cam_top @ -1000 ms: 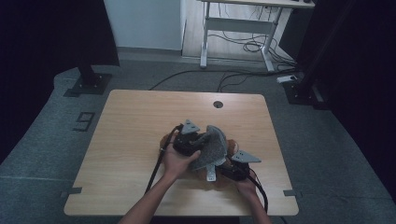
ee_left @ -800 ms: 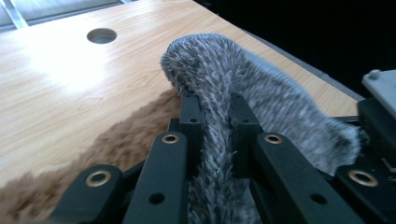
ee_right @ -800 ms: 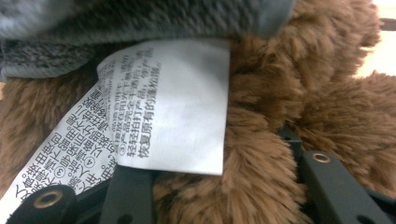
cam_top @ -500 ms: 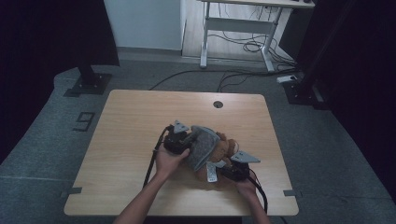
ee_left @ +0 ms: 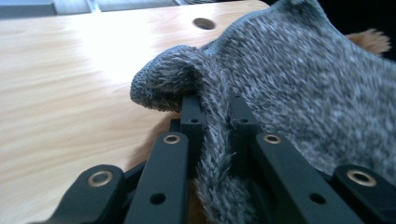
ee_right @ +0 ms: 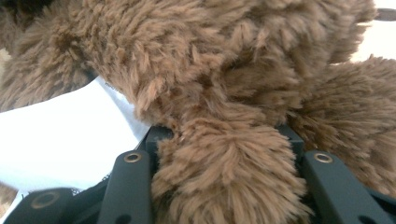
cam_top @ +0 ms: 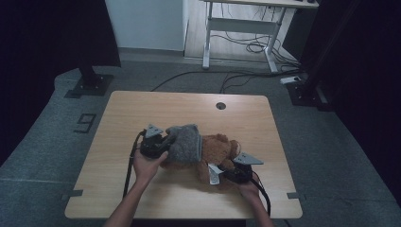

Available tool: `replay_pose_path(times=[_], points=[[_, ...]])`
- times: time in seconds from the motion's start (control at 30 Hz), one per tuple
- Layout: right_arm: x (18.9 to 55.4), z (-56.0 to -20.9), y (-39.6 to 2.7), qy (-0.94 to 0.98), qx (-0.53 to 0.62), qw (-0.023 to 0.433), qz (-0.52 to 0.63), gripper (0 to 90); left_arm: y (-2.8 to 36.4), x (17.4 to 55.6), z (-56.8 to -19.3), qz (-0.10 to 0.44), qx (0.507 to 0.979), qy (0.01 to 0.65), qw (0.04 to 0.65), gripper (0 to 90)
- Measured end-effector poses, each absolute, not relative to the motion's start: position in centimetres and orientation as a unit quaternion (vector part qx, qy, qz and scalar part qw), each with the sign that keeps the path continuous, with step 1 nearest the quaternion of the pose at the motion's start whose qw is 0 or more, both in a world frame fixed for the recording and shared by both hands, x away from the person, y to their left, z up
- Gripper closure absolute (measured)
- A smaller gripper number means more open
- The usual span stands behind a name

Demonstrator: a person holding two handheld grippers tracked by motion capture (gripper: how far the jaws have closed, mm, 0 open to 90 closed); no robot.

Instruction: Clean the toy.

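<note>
Mid-table, I have a brown plush bear [cam_top: 218,153] lying on the wooden table [cam_top: 142,109], partly covered by a grey fleece garment [cam_top: 184,144]. My left gripper [cam_top: 163,145] has its jaws pinched tight on a fold of that grey fabric at the bear's left. My right gripper [cam_top: 226,174] clamps a tuft of brown fur, beside the white tag [ee_right: 60,135].

A light wooden table [cam_top: 142,198] with a round cable hole [cam_top: 221,105] stands on grey carpet [cam_top: 47,156]. Behind it are a pale wall [cam_top: 144,23], a white-legged desk [cam_top: 241,28] with loose cables [cam_top: 246,47] beneath, and dark curtains [cam_top: 47,33] at both sides. The room is dim.
</note>
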State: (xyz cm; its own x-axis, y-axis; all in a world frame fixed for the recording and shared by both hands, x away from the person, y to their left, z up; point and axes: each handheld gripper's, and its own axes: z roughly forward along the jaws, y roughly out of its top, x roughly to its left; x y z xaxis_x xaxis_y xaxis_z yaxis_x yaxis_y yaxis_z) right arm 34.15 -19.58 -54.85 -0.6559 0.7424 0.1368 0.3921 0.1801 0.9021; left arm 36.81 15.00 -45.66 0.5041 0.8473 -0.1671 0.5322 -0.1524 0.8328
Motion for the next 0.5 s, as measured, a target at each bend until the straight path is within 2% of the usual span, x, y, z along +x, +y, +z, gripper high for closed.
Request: replay_pose_path(times=[0.2, 0.33, 0.5], points=[[34.2, -54.9, -19.7, 0.747, 0.383, 0.165, 0.518, 54.3, 17.4, 36.2, -47.9, 0.17, 0.737, 0.495, 0.428, 80.1], [34.3, -54.9, -19.7, 0.745, 0.387, 0.161, 0.518, 54.4, 16.9, 35.6, -50.7, 0.164, 0.752, 0.499, 0.399, 80.8], [34.4, -54.9, -19.7, 0.744, 0.39, 0.158, 0.519, 54.4, 17.0, 35.7, -51.7, 0.145, 0.75, 0.509, 0.397, 80.8]])
